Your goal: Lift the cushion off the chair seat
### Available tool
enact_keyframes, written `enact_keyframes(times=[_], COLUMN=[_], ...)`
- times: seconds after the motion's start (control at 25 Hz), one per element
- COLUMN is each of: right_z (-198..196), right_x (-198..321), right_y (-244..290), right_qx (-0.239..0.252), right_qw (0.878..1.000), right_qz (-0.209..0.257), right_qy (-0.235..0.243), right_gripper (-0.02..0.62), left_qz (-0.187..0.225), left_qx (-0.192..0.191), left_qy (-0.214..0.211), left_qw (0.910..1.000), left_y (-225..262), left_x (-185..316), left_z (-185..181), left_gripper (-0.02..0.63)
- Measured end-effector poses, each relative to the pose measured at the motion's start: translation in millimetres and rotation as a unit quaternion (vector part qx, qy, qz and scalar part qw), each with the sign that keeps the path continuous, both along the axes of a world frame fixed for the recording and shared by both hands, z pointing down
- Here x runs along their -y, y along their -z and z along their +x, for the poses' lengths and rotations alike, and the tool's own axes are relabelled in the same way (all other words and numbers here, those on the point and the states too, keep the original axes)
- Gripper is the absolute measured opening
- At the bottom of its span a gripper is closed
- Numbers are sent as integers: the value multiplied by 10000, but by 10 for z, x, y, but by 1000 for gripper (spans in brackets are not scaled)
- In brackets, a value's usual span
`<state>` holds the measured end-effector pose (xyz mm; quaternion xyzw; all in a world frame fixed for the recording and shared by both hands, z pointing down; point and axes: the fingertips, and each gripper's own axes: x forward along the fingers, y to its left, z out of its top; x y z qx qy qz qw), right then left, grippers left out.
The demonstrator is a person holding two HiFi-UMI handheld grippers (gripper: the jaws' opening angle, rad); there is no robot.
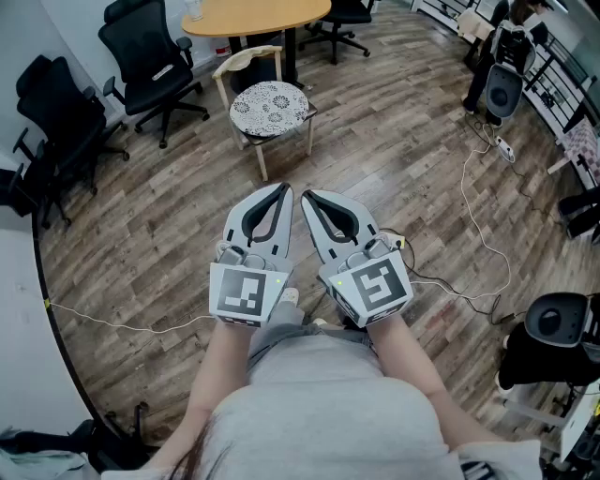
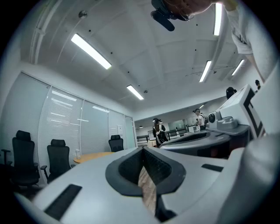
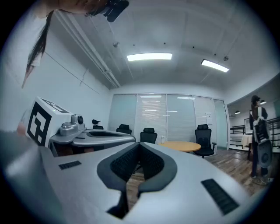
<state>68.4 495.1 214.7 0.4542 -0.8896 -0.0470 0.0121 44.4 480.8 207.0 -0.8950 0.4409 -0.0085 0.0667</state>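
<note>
Item 1, left gripper [image 1: 279, 190]: we record its jaws together with nothing between them, held level just in front of the person's body. Item 2, right gripper [image 1: 308, 196]: we record the same, pads met at the tips and empty, just beside the left one. Item 3, cushion [image 1: 270, 107]: round, pale, with a dark flowered print. It lies flat on the seat of a wooden chair [image 1: 228, 71] ahead of both grippers and well apart from them, near the round table [image 1: 255, 16]. We judge the cushion light, soft and floppy, not fragile, and its cloth cover unlikely to slip. Pinched at 1 point it would likely sag, so we favour the near rim, or 2 opposite edges with 1 gripper each. We cannot tell whether ties fasten it to the chair.
</note>
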Motion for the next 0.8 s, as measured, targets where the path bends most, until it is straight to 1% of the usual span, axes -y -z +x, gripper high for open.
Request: enact_keyframes(times=[0.2, 0.36, 0.52, 0.72, 0.8], right_z=[46, -19, -97, -139, -167], right_x=[-65, -57, 25, 392, 585], right_y=[45, 14, -46, -58, -74], right_qx=[-86, -242, -267, -171, -134], right_qw=[9999, 9995, 9993, 9997, 9998], right_qz=[35, 53, -51, 35, 25], right_qy=[107, 196, 259, 179, 129], right_gripper=[25, 25, 25, 25, 25], left_qz=[-22, -17, -95, -195, -179], left_qx=[27, 19, -10, -45, -38], left_qy=[102, 190, 209, 161, 122], left_qw=[9999, 9998, 9997, 9997, 9998], left_y=[20, 32, -64, -196, -175], left_x=[-44, -3, 116, 476, 652], left_z=[58, 22, -40, -120, -150], left_gripper=[2, 2, 2, 2, 2])
